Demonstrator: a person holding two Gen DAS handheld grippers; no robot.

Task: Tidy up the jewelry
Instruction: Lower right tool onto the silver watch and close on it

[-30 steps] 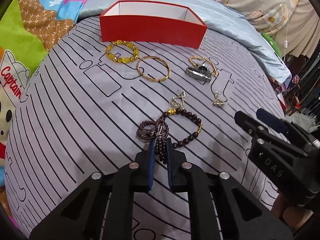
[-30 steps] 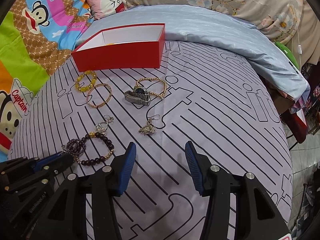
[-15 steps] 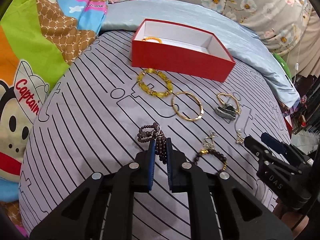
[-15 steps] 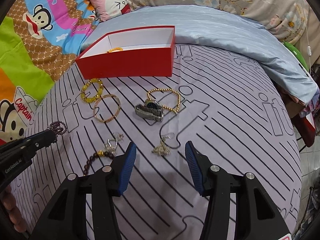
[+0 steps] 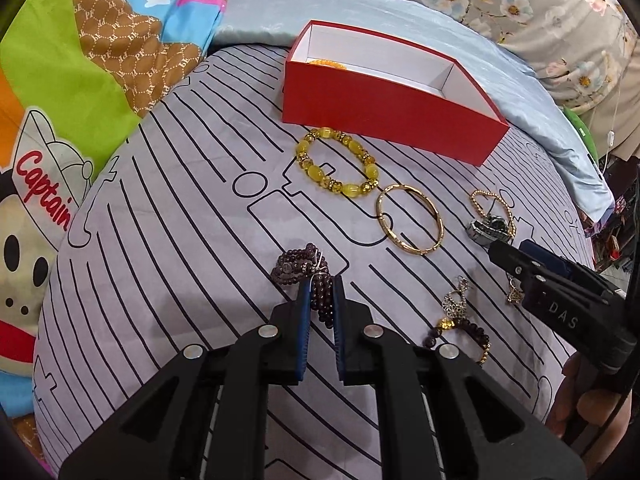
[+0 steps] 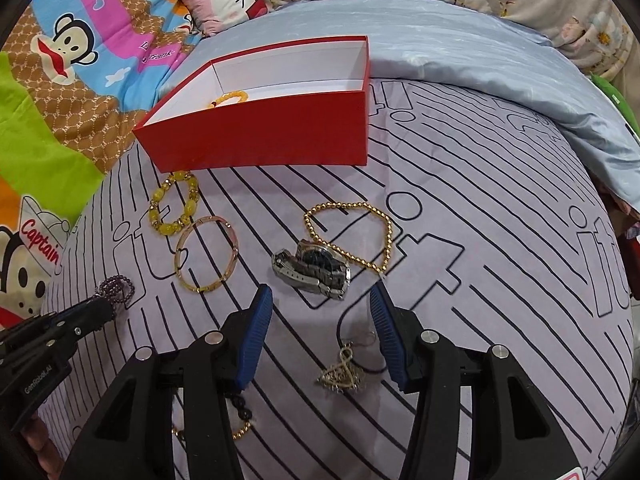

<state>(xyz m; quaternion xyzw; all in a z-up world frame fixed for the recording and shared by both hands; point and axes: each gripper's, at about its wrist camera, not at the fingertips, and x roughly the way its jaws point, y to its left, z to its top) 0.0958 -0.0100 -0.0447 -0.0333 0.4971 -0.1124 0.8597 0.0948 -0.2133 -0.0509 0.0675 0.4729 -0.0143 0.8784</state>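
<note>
Pinching a purple bead bracelet (image 5: 306,272), left tongs (image 5: 320,292) half-hide it; right tongs (image 6: 320,304) gape.

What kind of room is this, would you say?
Most likely a bedroom: the jewelry lies on a striped bedsheet, with a cartoon monkey blanket and a pink pillow behind the red box.

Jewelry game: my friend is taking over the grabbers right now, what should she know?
Left gripper: shut on the purple bead bracelet, raised over the bed.
Right gripper: open, empty, near the watch.
Done: one orange bead bracelet lies in the red box.
Left on the bed: yellow bead bracelet, gold bangle, gold bead chain, watch, silver pendant, earring, dark bead bracelet.
Next: probably drop the purple one in the box.
</note>
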